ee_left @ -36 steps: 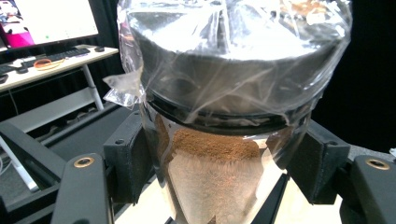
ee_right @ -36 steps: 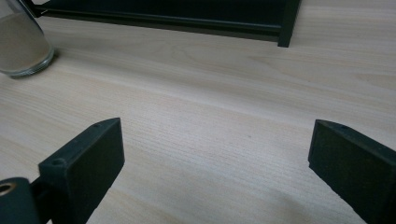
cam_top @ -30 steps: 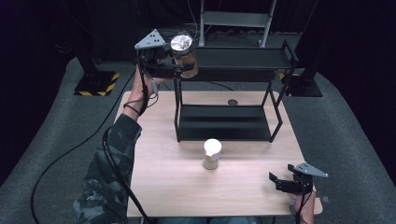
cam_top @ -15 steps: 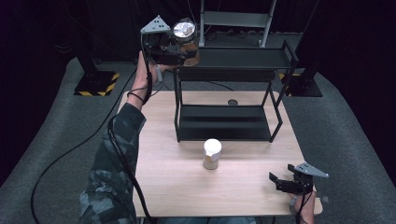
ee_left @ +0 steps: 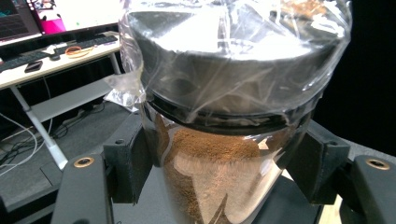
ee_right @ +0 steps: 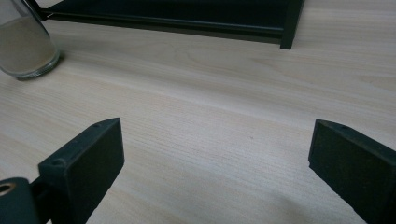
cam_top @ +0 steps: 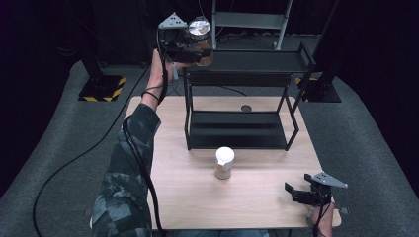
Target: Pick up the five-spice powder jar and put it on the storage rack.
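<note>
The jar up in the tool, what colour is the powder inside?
Brown powder in the jar, clearest in the left gripper view.

A wooden table [cam_top: 257,197] stood on grey floor covering. A black two-tier rack [cam_top: 242,98] occupied the far half of the table. A white-lidded jar [cam_top: 224,163] of pale powder stood upright just in front of the rack, at 6 o'clock from its lower shelf. A small dark round object [cam_top: 246,107] lay behind the rack. A yellow-and-black striped base [cam_top: 101,88] sat at 10 o'clock from the table.
</note>
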Available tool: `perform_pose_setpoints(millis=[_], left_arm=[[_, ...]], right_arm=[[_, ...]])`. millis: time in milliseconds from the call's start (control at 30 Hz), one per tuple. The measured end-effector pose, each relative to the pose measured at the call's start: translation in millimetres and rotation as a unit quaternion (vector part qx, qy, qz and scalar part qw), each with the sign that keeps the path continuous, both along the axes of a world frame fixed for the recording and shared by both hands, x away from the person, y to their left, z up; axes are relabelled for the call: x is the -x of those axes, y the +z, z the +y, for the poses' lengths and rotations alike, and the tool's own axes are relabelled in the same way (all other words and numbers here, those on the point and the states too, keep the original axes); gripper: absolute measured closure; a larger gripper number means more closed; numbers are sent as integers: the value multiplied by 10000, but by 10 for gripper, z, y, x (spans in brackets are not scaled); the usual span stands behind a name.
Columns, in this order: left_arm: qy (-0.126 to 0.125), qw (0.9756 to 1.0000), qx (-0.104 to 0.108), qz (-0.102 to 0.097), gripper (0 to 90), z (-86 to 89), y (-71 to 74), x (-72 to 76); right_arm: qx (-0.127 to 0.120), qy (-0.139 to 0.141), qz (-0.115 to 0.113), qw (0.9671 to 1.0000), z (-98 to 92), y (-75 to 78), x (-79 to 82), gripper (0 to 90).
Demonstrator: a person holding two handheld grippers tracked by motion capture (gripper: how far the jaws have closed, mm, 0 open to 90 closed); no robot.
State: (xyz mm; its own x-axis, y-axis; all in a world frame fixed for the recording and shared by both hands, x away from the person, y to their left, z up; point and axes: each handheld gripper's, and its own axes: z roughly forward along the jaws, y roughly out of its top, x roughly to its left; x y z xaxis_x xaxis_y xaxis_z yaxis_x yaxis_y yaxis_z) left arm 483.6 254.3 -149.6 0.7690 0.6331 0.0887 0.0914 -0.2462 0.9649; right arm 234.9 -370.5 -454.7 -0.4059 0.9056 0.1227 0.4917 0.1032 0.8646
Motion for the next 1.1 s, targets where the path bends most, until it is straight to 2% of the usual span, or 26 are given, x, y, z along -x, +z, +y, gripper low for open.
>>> perform_pose_setpoints(millis=[233,600,767,867,1100], left_arm=[[57,9999,-55,106,301,-83,6,-104],[139,9989,-202,396,301,-204,7,-230],[215,9978,-308,549,301,-258,47,-268],[352,9964,-355,685,301,-320,68,-284],[477,9951,-432,747,301,-397,53,-320]], right_arm=[[12,11,4,10000,2,2,-3,26],[20,21,-17,10000,1,-1,2,26],[25,32,-9,10000,0,1,-2,27],[28,33,-7,10000,1,2,-3,27],[32,27,-6,10000,4,2,-3,26]])
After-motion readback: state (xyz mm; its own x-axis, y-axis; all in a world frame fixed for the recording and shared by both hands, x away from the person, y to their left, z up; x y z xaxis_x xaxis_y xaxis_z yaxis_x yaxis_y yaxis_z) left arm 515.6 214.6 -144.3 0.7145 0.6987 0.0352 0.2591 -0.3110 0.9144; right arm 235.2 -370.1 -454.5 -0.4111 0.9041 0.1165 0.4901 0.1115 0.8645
